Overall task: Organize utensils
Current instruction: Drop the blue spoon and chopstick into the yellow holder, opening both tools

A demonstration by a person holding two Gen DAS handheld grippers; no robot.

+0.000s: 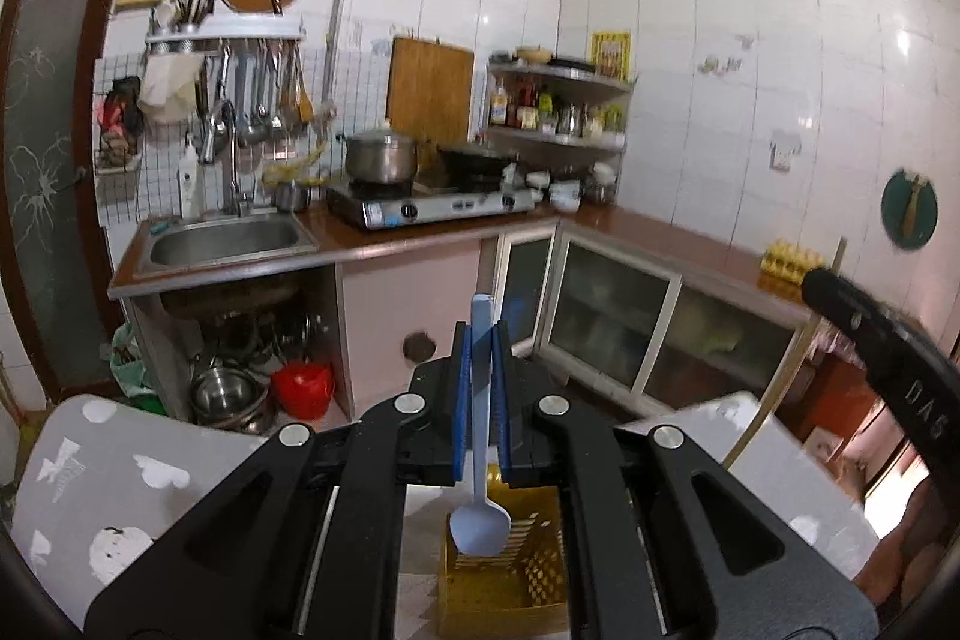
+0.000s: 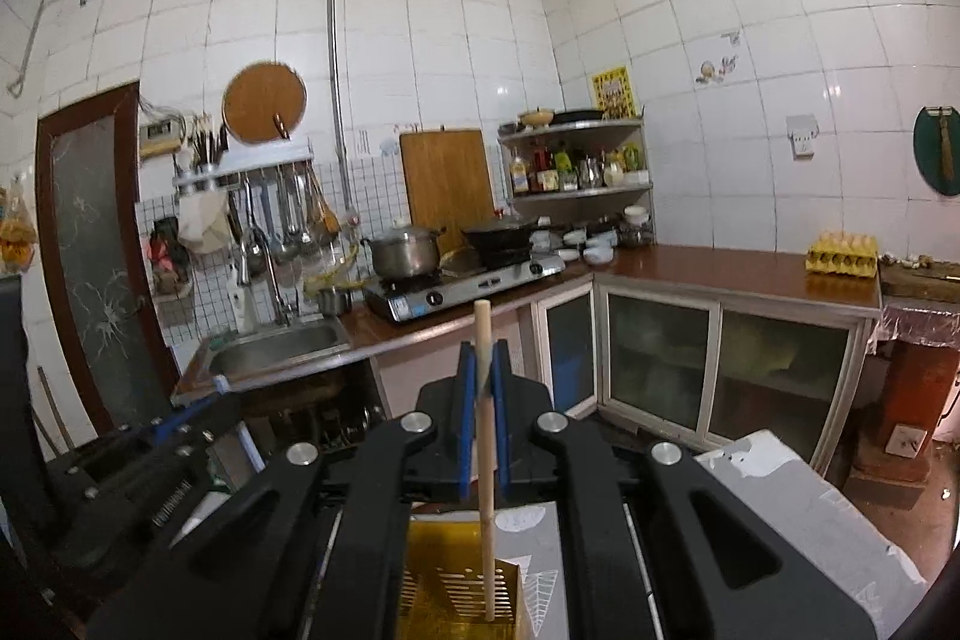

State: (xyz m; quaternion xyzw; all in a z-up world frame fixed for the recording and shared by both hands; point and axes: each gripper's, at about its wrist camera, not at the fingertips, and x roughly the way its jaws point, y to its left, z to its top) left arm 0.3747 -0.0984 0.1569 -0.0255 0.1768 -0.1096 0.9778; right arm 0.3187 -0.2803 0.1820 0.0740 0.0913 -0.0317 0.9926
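My left gripper (image 1: 482, 337) is shut on a pale blue plastic spoon (image 1: 480, 523); the handle sticks up between the blue pads and the bowl hangs down over a yellow slotted utensil basket (image 1: 540, 577). My right gripper (image 2: 482, 355) is shut on a light wooden stick (image 2: 486, 508), perhaps a chopstick, which stands nearly upright with its lower end above the yellow basket (image 2: 444, 589). The basket sits on a grey patterned table (image 1: 108, 484). The right gripper's black body (image 1: 882, 340) shows at the right edge of the left wrist view.
Beyond is a kitchen counter (image 2: 720, 274) with a steel sink (image 1: 225, 238), a gas stove (image 1: 420, 208) bearing a pot and a wok, a corner shelf of bottles (image 2: 576, 172) and an egg tray (image 2: 840, 253). Ladles hang on a wall rack (image 1: 258, 94). Glass-door cabinets stand below.
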